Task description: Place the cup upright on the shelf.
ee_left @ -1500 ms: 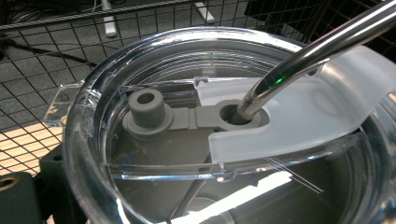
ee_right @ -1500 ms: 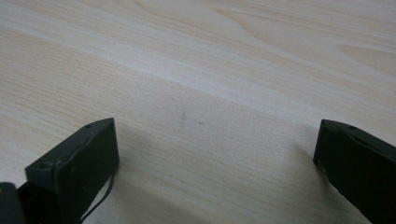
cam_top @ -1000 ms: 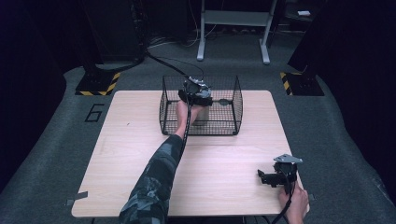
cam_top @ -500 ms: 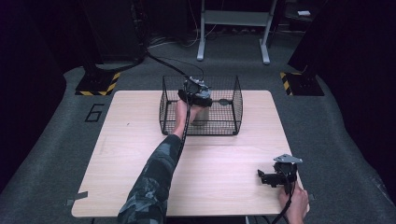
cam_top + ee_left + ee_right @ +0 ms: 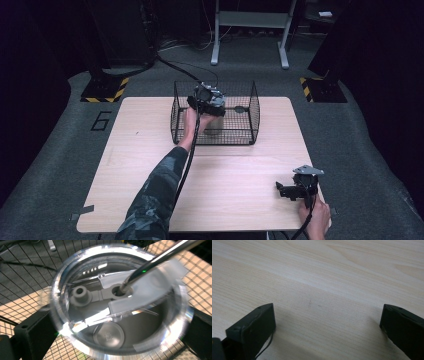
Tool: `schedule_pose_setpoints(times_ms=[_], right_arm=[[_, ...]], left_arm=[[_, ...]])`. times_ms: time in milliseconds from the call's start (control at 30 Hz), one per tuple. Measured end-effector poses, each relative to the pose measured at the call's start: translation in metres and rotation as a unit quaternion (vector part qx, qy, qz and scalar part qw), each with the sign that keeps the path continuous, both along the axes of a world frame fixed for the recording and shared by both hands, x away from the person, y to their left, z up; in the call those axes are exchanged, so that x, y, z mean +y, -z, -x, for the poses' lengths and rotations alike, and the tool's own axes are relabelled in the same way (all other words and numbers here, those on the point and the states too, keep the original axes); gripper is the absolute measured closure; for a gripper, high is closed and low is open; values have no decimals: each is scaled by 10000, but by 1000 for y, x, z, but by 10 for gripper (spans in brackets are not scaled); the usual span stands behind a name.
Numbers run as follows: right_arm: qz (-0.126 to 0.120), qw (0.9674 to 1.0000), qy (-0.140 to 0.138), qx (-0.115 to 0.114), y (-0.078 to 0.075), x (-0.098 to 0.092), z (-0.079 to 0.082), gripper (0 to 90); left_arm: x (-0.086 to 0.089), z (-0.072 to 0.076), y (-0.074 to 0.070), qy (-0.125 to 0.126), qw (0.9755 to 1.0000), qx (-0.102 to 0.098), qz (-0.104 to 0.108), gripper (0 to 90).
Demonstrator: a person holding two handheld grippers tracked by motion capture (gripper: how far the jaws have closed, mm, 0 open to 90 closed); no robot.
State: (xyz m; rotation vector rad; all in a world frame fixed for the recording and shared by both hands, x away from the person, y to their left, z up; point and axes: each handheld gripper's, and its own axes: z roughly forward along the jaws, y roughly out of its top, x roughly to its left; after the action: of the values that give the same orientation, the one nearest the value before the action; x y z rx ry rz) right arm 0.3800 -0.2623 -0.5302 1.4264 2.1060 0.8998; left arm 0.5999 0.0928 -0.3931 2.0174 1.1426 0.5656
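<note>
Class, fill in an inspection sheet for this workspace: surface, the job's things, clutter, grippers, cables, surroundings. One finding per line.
Surface: light wooden table, bare around the basket.
Job's things: steel cup with a clear lid and metal straw, inside the black wire basket at the far edge.
Clutter: nothing seen.
Grippers: left gripper in the basket, jaws on either side of the cup; right gripper open, low over the near right corner.
Cables: one black cable along the left forearm.
Surroundings: grey floor, hazard-striped bases, metal stand legs.
</note>
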Motion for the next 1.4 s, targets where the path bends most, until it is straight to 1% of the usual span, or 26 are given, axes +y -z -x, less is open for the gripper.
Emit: schedule_pose_setpoints(times_ms=[67,100,133,200,267,300,367,400,500,533,567,733,767,833,867,900,933,967,1000,1133,1167,1200,1233,1267,1333,1400], right_arm=[[-1,10000,1,0,0,0,0,0],[8,10000,-8,-7,0,0,0,0],[8,10000,-8,-7,0,0,0,0],[9,10000,-9,-8,0,0,0,0],[8,10000,-7,-9,0,0,0,0],[9,10000,-9,-7,0,0,0,0],[8,10000,-8,-8,0,0,0,0],[12,10000,-12,-17,0,0,0,0],[12,10000,-13,-16,0,0,0,0],[14,10000,-14,-17,0,0,0,0],[10,10000,-8,-9,0,0,0,0],[12,10000,-10,-15,0,0,0,0],[13,10000,-12,-16,0,0,0,0],[9,10000,-8,-7,0,0,0,0],[9,10000,-8,-7,0,0,0,0],[8,10000,-8,-7,0,0,0,0],[7,10000,-6,-7,0,0,0,0],[9,10000,-8,-7,0,0,0,0],[8,10000,-7,-7,0,0,0,0],[8,10000,-8,-8,0,0,0,0],[8,10000,-7,-6,0,0,0,0],[9,10000,-8,-7,0,0,0,0],[9,10000,-8,-7,0,0,0,0],[8,10000,-6,-7,0,0,0,0],[7,10000,-5,-6,0,0,0,0],[8,10000,-6,-7,0,0,0,0]], left_arm=[[4,5,-6,62,10000,-15,59,0],[7,8,-11,144,9999,-3,5,0],[7,8,-11,144,9999,-3,5,0],[12,16,-18,255,9996,-32,86,0],[15,27,-24,329,9994,-96,28,1],[18,31,-25,370,9992,-110,118,1],[23,39,-30,472,9987,-143,150,1],[24,42,-31,471,9985,-186,211,2],[33,55,-36,585,9976,-264,250,1],[33,55,-36,585,9976,-264,250,1],[39,63,-40,651,9971,-287,288,1],[56,86,-45,770,9959,-369,301,1],[60,90,-46,802,9957,-368,265,1],[68,101,-45,840,9955,-365,241,1],[68,101,-45,840,9955,-365,241,1],[73,107,-44,842,9955,-373,221,1],[81,114,-43,869,9955,-351,150,1],[85,120,-41,844,9956,-362,163,1],[90,125,-40,852,9956,-371,85,1],[111,142,-32,778,9963,-352,126,1],[111,142,-32,778,9963,-352,126,1],[121,150,-27,743,9967,-316,100,1],[121,150,-27,743,9967,-316,100,1],[133,157,-19,691,9973,-251,82,1],[140,163,-12,624,9978,-214,97,1],[149,168,-4,618,9980,-87,83,1]])
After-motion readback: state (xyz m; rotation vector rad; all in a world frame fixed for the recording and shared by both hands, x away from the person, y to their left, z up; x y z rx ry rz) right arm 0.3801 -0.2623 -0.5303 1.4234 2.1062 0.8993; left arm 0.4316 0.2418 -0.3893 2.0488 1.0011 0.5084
